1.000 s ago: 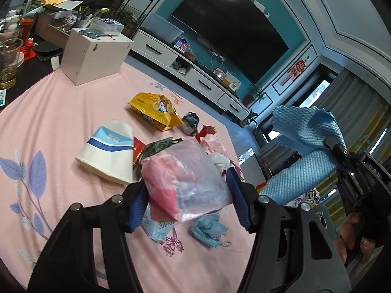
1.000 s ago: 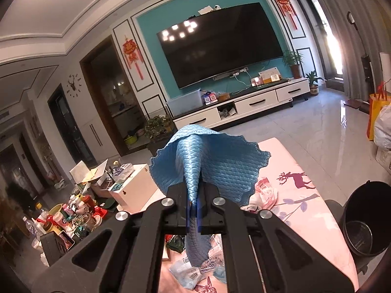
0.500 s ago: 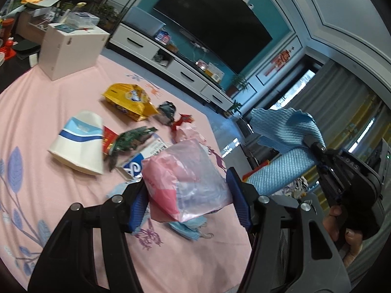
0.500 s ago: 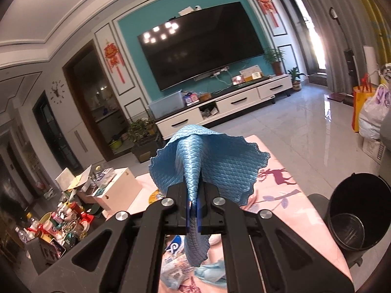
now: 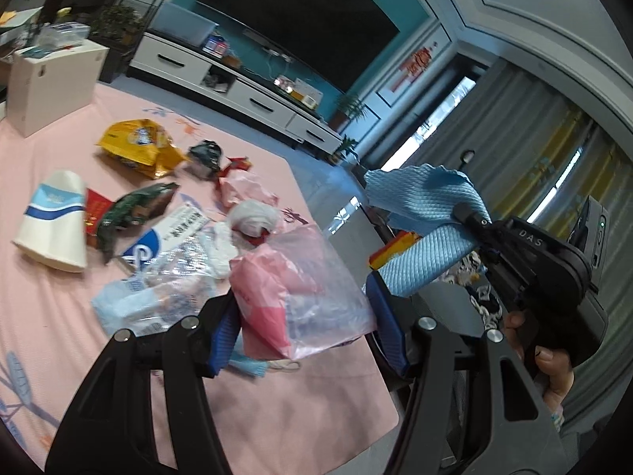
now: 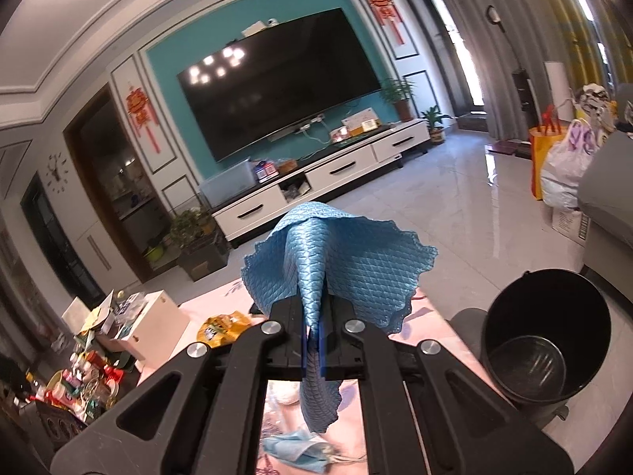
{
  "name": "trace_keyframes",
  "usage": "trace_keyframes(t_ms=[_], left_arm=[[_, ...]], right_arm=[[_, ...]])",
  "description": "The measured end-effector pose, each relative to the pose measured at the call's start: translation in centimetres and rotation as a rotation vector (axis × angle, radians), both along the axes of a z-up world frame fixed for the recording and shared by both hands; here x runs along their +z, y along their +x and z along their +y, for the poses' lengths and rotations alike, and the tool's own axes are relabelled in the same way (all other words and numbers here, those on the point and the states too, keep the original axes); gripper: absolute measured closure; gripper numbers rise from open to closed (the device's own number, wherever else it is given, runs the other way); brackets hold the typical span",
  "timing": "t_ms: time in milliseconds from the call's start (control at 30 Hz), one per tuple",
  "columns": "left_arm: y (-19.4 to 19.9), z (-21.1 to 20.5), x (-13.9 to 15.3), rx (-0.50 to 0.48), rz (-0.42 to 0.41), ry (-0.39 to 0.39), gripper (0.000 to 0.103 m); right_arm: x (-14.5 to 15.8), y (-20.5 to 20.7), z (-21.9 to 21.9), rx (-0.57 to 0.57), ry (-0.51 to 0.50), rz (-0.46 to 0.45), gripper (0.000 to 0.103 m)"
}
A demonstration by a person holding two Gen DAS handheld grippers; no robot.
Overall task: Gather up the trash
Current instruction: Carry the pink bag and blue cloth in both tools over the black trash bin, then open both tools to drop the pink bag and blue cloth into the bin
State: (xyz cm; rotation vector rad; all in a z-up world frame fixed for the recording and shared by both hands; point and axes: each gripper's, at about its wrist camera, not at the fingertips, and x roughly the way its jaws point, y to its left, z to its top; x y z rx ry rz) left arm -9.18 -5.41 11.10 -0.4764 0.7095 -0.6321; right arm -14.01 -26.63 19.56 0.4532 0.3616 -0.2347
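My left gripper [image 5: 304,324] is shut on a pink plastic bag [image 5: 296,297], held above the pink table [image 5: 277,407] near its right edge. On the table lie a yellow snack bag [image 5: 138,150], a white and blue paper cup [image 5: 55,225], a green wrapper [image 5: 134,209], a white tissue pack [image 5: 174,237] and a blue face mask [image 6: 296,451]. My right gripper [image 6: 312,340] is shut on a blue cloth [image 6: 336,261], seen also from the left wrist as the blue cloth [image 5: 427,213] with a hand [image 5: 546,360] on the grip. A black bin [image 6: 546,336] stands on the floor at the right.
A white box [image 5: 51,79] stands at the table's far left with clutter beyond it. A white TV cabinet [image 6: 324,182] and a large TV [image 6: 285,83] line the far wall. Bags [image 6: 565,158] sit on the tiled floor at the right.
Both grippers have swung toward the table's right edge, so the litter slid left in the left wrist view. The black bin looms larger in the right wrist view. Both grips are unchanged.
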Motion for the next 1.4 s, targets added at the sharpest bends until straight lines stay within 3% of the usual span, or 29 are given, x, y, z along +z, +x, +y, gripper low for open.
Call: trace_keyframes(t_ms=[500, 733, 1000, 1067, 1167, 1400], left_arm=[[1.3, -12.3, 1.2, -0.195, -0.044, 0.081, 0.042], [1.5, -19.0, 0.4, -0.282, -0.062, 0.168, 0.042], [1.1, -25.8, -2.0, -0.433, -0.06, 0.232, 0.042], [1.1, -27.4, -2.6, -0.487, -0.026, 0.253, 0.042], [2.0, -29.2, -3.8, -0.541, 0.06, 0.224, 0.042], [2.8, -32.3, -5.9, -0.629, 0.119, 0.224, 0.042]], right_arm=[[-4.9, -4.0, -9.7, -0.339, 0.145, 0.031, 0.098], [-7.5, -6.6, -13.4, -0.411, 0.235, -0.004, 0.098], [-10.3, -9.8, -16.6, -0.576, 0.29, 0.007, 0.098], [-10.8, -10.3, -17.2, -0.593, 0.308, 0.005, 0.098], [-11.1, -10.6, -17.8, -0.612, 0.31, 0.013, 0.098], [-12.1, -10.1, -18.3, -0.61, 0.341, 0.031, 0.097]])
